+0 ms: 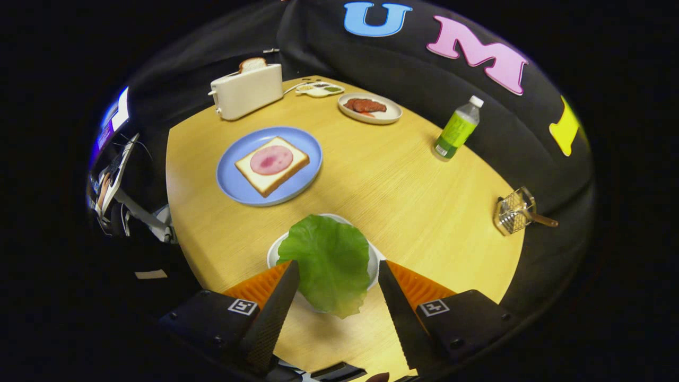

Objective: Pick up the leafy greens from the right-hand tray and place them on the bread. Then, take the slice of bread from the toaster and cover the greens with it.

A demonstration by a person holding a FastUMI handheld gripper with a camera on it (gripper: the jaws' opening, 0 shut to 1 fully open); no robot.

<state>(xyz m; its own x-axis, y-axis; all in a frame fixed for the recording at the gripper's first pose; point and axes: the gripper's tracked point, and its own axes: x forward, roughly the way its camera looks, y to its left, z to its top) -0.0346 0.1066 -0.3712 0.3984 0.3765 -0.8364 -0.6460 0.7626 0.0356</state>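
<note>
Gripper view: gripper jaws spread wide, straddling the greens on their near tray, nothing gripped yet. Picking the greens is the step, I judge; next, closing on the leaf. Farther left waits the bread, the toaster beyond.

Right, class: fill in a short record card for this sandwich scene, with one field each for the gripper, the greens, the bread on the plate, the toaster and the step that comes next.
hand-held gripper: open, fingers either side of the leaf
leafy greens: lying on a small white plate, between the fingers
bread: on blue plate, pink ham slice on top
toaster: beyond the blue plate, one slice sticking out
next step: probably closing on the leaf
</note>
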